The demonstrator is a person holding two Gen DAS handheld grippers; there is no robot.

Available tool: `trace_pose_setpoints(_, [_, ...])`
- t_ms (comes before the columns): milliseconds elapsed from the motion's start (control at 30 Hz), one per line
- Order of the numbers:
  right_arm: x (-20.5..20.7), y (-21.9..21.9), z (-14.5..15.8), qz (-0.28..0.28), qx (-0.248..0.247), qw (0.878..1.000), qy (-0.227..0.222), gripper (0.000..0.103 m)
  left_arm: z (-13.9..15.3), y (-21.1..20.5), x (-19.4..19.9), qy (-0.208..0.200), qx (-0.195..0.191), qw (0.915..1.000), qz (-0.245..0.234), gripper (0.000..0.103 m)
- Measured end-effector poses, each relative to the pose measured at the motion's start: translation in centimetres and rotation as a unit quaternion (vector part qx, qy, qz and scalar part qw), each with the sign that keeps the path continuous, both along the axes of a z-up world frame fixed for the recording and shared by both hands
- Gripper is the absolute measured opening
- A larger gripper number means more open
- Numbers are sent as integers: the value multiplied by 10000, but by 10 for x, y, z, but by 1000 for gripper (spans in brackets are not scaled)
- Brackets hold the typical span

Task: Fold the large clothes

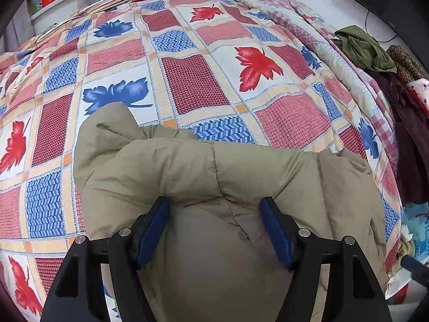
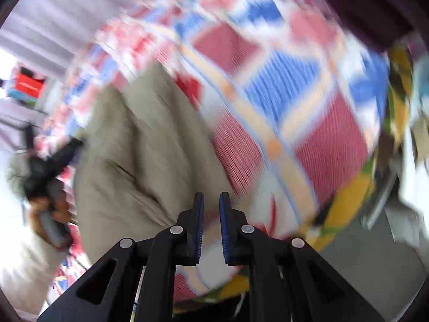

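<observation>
We log the khaki padded jacket (image 1: pixel 203 177) lying bunched on the patchwork bedspread (image 1: pixel 193 80), at the near edge of the bed, slightly right of centre in the left wrist view. One rounded lobe of it, perhaps a sleeve or hood, sticks out toward the far left. A seam runs down the middle of the puffed fold closest to the camera.

The left gripper (image 1: pixel 215 209) stands wide, its blue pads either side of that fold. The pads (image 1: pixel 155 230) sit against or just above the fabric; we cannot tell whether they press it. Nothing is clamped.

The right wrist view is heavily motion-blurred. There the jacket (image 2: pixel 139 145) fills the left-centre, with the bedspread (image 2: pixel 281 94) to its right. The right gripper (image 2: pixel 211 201) shows a narrow gap between its fingers, with nothing between them, and sits over the bedspread just right of the jacket's near edge. At the far left of that view we see the person's left hand (image 2: pixel 48 209) around a dark handle.

A pile of loose clothes (image 1: pixel 375 51), olive green on top, lies along the bed's right side, beside a folded quilt (image 1: pixel 281 8).
</observation>
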State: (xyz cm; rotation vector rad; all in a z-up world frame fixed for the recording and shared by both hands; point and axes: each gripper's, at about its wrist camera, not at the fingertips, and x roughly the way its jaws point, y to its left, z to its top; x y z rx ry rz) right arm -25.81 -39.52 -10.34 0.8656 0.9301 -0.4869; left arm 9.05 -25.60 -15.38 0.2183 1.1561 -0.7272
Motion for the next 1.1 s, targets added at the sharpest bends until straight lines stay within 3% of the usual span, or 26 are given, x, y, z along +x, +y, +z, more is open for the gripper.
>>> trace_pose_setpoints(67, [24,-8,11,294,128,9988,-378,79,0,0,0,10,4,10000,17,71])
trace_pose_setpoints(167, [77,-18,5,727,489,9933,-755,81,0,0,0,16,5,10000,16,71])
trace_pose_setpoints(267, [132,-22,-22,981,943,9885,-665,79,0,-2,-1,-5,40,10000,78,71])
trace_pose_setpoints(300, [147,-20,-29,1053,999,9879,-552,74,0,-3,-2,-25,64,9999,105,71])
trace_pose_setpoints(333, [157,-20,-36,1099,943,9887,-380,50,0,-5,-3,-45,86,9999,124,71])
trace_pose_setpoints(367, [166,-20,-42,1160,824,9897,-166,34,0,-8,-5,-65,96,9998,129,71])
trace_pose_setpoints(433, [170,-21,-44,1229,511,9911,15,15,0,-15,-9,-83,97,9999,97,71])
trace_pose_setpoints(533, [162,-24,-52,1311,94,9906,390,9,-2,-28,-15,-118,163,9998,-52,71])
trace_pose_setpoints(600, [155,-30,-68,1295,172,9901,514,6,-1,-29,-15,-143,221,9996,-66,71])
trace_pose_setpoints(733, [153,-37,-87,1151,499,9910,465,7,6,-18,-13,-68,258,9996,-103,71])
trace_pose_setpoints(800, [155,-34,-88,1218,439,9904,482,7,11,-11,-13,-34,302,9995,-96,71])
trace_pose_setpoints(867, [155,-31,-88,1278,366,9899,496,7,18,-3,-14,-26,362,9993,-84,79])
trace_pose_setpoints(1100, [153,-32,-88,1160,478,9911,451,7,27,21,-17,100,489,9988,28,79])
